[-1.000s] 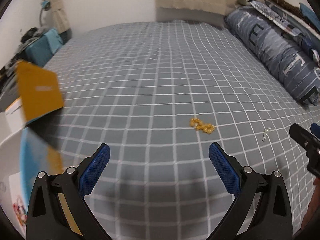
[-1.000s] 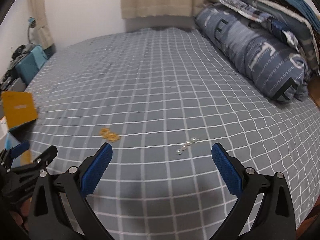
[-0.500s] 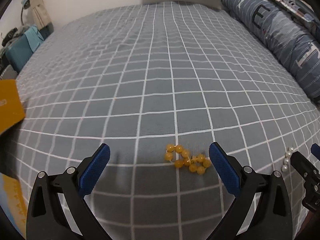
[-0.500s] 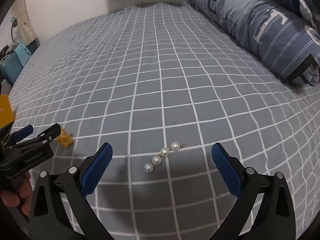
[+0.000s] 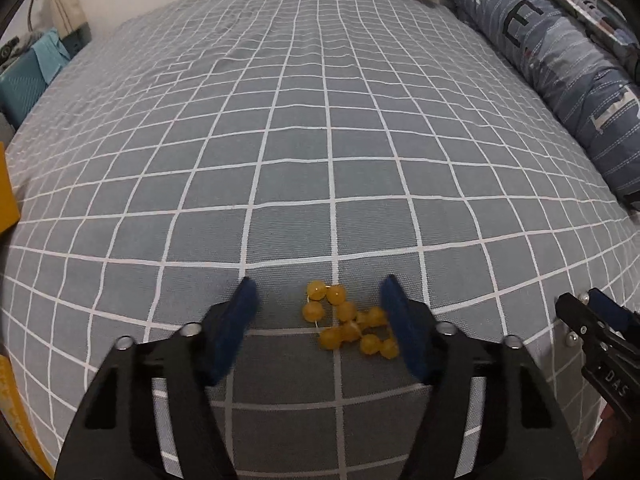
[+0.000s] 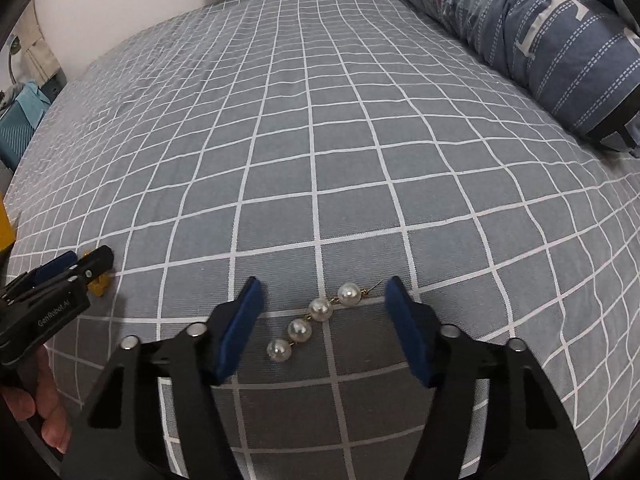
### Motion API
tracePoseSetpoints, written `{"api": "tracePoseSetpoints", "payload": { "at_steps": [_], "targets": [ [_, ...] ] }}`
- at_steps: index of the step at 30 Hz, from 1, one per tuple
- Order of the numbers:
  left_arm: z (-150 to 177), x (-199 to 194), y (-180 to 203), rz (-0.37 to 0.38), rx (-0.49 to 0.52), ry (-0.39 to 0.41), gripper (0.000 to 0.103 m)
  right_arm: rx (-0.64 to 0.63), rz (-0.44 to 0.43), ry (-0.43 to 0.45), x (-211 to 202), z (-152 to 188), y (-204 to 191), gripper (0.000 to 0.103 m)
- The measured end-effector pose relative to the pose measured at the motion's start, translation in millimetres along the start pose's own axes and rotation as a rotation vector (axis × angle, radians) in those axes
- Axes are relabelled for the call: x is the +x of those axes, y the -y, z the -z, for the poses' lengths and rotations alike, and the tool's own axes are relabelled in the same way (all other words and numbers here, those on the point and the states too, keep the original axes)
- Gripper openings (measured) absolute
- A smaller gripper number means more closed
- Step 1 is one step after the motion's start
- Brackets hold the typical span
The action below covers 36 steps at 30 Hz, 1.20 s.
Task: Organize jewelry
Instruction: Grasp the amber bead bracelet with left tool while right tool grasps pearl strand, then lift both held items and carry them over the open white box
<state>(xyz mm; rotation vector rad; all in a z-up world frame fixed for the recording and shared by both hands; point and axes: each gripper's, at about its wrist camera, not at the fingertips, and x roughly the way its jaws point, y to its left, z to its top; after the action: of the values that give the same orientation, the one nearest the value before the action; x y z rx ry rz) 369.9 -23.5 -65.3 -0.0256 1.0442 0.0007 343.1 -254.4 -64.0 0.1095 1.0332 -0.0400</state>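
Note:
A yellow bead bracelet (image 5: pixel 349 325) lies bunched on the grey checked bedspread (image 5: pixel 320 140). My left gripper (image 5: pixel 320 308) is open and low over it, the beads between its blue pads, close to the right pad (image 5: pixel 404 332). A pearl drop earring (image 6: pixel 316 320) with several white pearls lies on the bedspread (image 6: pixel 320 140). My right gripper (image 6: pixel 322 312) is open with the pearls between its pads. The right gripper also shows in the left wrist view (image 5: pixel 592 328), and the left gripper in the right wrist view (image 6: pixel 72 276), with a bit of the yellow beads (image 6: pixel 98 286) beside it.
A long blue striped pillow (image 5: pixel 560 72) lies along the bed's right side, also in the right wrist view (image 6: pixel 540 32). A yellow box edge (image 5: pixel 6 192) and teal items (image 5: pixel 28 80) sit off the left side. A wall stands behind the bed.
Both grippers have come down and forward over the jewelry. Both have narrowed their jaws around the beads and the pearls, still open.

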Motion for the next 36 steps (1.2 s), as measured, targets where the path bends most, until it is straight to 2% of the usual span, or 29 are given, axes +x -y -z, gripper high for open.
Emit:
{"api": "tracePoseSetpoints", "payload": {
  "at_steps": [4, 6, 8, 9, 10, 11, 36],
  "targets": [
    [1, -2, 0, 0.017, 0.013, -0.005, 0.037, 0.006, 0.007, 0.000, -1, 0, 0, 0.041],
    [-1, -2, 4, 0.014, 0.022, -0.004, 0.024, 0.001, 0.006, -0.002, -1, 1, 0, 0.031],
    [1, -3, 5, 0.021, 0.034, -0.006, 0.012, 0.007, 0.005, -0.004, -1, 1, -1, 0.026],
    [2, -4, 6, 0.023, 0.037, -0.006, 0.009, 0.007, 0.002, -0.005, -1, 1, -1, 0.022],
    [1, -5, 6, 0.024, 0.038, -0.004, 0.009, 0.006, 0.001, -0.006, -1, 1, -2, 0.019],
    [1, -5, 7, 0.029, 0.037, -0.003, 0.009, 0.007, 0.000, -0.006, -1, 1, -2, 0.010],
    [-2, -30, 5, 0.050, 0.029, 0.041, 0.009, 0.014, -0.025, 0.047, -25, -3, -5, 0.010]
  ]
}}
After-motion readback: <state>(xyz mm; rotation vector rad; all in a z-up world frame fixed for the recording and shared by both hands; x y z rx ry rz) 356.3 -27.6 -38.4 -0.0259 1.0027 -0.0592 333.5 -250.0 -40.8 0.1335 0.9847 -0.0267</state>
